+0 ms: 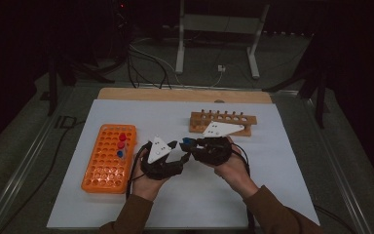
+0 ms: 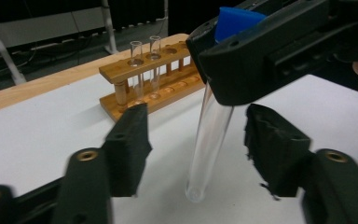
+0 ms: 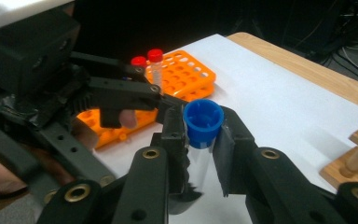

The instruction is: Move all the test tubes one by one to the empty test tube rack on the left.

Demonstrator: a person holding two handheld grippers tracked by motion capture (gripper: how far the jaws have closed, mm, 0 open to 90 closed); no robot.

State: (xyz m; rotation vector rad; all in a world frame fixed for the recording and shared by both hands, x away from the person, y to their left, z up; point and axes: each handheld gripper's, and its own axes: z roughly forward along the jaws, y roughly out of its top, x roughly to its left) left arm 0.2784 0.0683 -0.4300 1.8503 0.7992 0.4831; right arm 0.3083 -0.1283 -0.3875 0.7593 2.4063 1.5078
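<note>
Right gripper (image 3: 200, 154) nearest, jaws clamped on clear test tube (image 2: 209, 140) just under its blue cap (image 3: 203, 122), tube hanging tilted above white worktop (image 1: 282, 161). Left gripper (image 2: 196, 149) jaws apart either side of tube's lower end, not touching glass. Wooden rack (image 2: 154, 79) behind, two empty tubes standing in it. Orange rack (image 1: 109, 158) at left, red-capped tubes inside.

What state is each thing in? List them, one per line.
Blue-capped tube: capped, clamped in right claw.
Left claw: open, jaws either side of the tube, not touching.
Wooden rack: upright, two uncapped tubes in it.
Orange rack: flat, several capped tubes standing.
</note>
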